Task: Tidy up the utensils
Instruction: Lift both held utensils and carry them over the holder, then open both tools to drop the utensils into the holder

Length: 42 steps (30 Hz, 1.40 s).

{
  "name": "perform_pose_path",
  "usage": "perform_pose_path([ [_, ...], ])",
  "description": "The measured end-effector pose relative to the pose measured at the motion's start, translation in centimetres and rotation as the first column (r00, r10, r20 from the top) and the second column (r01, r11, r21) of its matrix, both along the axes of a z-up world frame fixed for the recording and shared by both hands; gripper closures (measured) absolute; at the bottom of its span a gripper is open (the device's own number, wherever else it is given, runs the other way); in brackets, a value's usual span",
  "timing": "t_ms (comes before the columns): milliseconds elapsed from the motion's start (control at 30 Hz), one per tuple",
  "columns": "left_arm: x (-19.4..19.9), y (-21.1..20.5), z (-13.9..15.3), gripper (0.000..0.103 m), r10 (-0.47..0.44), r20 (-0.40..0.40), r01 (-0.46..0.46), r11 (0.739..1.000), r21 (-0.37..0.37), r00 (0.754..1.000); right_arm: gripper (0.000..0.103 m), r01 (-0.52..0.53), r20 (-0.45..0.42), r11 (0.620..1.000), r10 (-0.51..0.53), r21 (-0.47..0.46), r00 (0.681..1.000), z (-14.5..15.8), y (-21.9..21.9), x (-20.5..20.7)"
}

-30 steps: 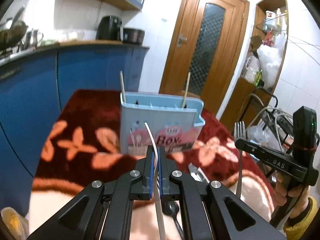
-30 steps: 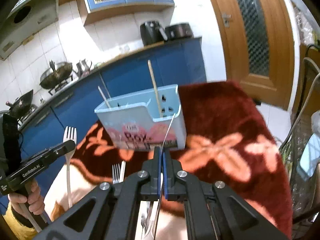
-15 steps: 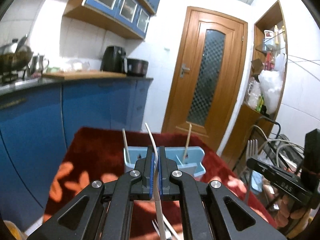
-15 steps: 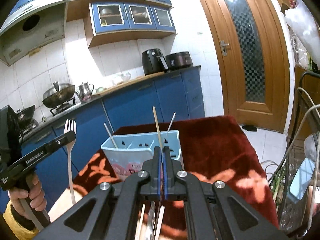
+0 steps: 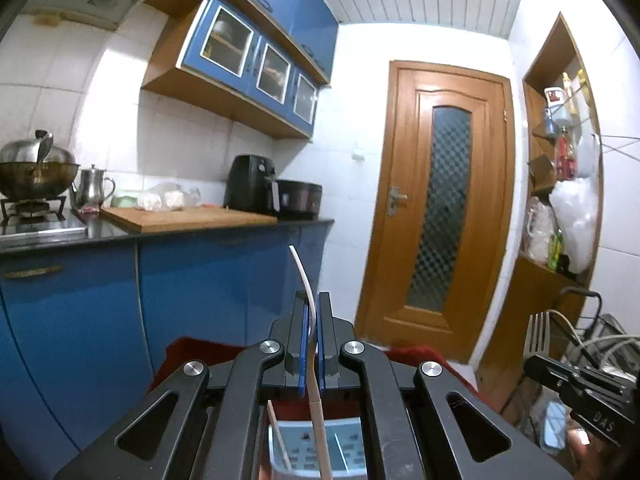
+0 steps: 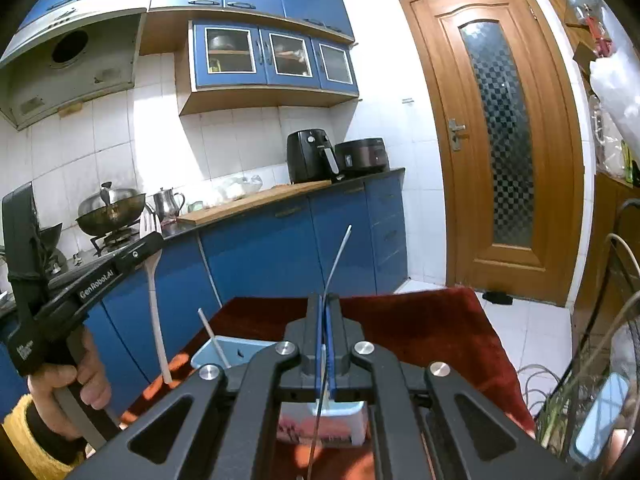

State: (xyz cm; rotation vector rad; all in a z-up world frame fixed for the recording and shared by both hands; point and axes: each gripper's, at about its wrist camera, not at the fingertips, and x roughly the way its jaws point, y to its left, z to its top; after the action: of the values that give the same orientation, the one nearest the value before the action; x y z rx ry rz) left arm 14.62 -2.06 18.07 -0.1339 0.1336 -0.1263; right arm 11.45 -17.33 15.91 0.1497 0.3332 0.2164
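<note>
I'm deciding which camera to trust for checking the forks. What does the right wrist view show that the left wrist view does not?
Only the right wrist view shows the left gripper from outside, jaws shut on a white fork, tines up, plus the range hood.

Only the left wrist view shows the right gripper from outside, shut on a metal fork, and the wall shelf.

Both show the blue utensil box, red cloth, air fryer and wooden door.
</note>
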Motion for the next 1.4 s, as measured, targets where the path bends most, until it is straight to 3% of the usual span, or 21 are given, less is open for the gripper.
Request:
perform_pose_path([
  [300, 3.1, -1.0, -2.8, 0.100, 0.060, 0.037, -0.062, 0.997, 0.042, 0.998, 0.100, 0.034, 0.032, 0.999, -0.033, -0.025, 0.999, -1.4, 0.7, 4.2],
  [567, 4.2, -0.7, -4.3, 0.099, 0.080, 0.064, -0.081, 0.997, 0.018, 0.995, 0.100, 0.052, 0.075, 0.997, -0.048, -0.060, 0.996, -3.2, 1.3, 7.1],
  [867, 4.8, -0.8, -4.7, 0.099, 0.133, 0.109, -0.134, 0.991, 0.001, 0.985, 0.100, 0.028, 0.042, 0.995, -0.024, -0.098, 0.999, -5.7, 1.8, 8.1],
  [1000, 4.5, -1.6, -6.6, 0.099, 0.159, 0.124, -0.165, 0.986, 0.040, 0.979, 0.100, 0.012, 0.026, 0.995, -0.009, -0.100, 1.000, -6.6, 1.9, 8.1],
  [1133, 4.7, -2.3, -8.1, 0.099, 0.132, 0.089, -0.140, 0.987, 0.083, 0.987, 0.100, -0.005, -0.004, 0.994, 0.005, -0.108, 1.000, -7.5, 2.1, 8.2],
  [1400, 4.1, -2.3, -9.1, 0.099, 0.096, 0.001, -0.095, 0.990, 0.100, 0.995, 0.100, -0.059, -0.049, 0.994, 0.055, -0.094, 0.997, -7.7, 2.1, 7.6],
])
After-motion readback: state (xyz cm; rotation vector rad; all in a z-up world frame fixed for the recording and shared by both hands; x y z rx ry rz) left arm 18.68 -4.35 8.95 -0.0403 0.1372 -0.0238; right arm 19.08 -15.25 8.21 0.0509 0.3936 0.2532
